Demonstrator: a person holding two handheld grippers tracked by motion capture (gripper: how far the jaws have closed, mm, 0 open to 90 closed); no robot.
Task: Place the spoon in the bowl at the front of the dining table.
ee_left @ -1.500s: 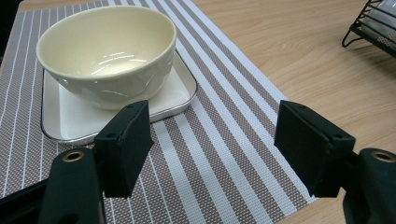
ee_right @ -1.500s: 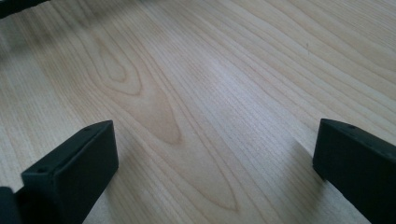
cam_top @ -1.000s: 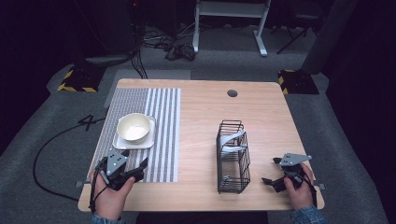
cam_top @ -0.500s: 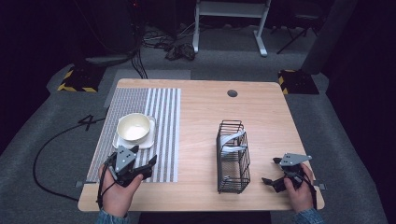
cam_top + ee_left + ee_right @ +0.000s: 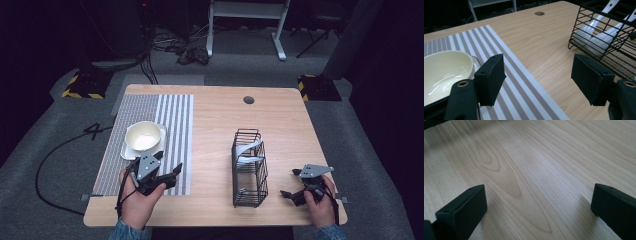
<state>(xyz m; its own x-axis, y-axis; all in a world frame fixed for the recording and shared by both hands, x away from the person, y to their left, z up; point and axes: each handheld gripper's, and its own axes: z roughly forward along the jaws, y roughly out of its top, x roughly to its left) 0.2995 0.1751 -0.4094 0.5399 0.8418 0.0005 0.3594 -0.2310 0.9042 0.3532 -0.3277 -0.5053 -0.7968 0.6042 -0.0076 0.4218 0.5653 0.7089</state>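
place: recording lab/studio | evidence: dark walls, grey carpet floor (image 5: 45,135), loose black cables (image 5: 185,50), yellow-black hazard-striped blocks (image 5: 80,86), lone light wooden counter (image 5: 220,120)

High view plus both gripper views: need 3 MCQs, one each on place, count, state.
1. Where does the bowl sit?
A. on the striped mat
B. in the wire basket
C. on bare wood

2. How many white spoons lie in the basket?
A. none
B. two
C. five

3. The left hand-held gripper is:
A. shut on the bowl
B. open, empty
C. shut on a spoon

A: the mat lies under the bowl. B: two white handles show through the wires. B: jaws stand wide apart with nothing between.
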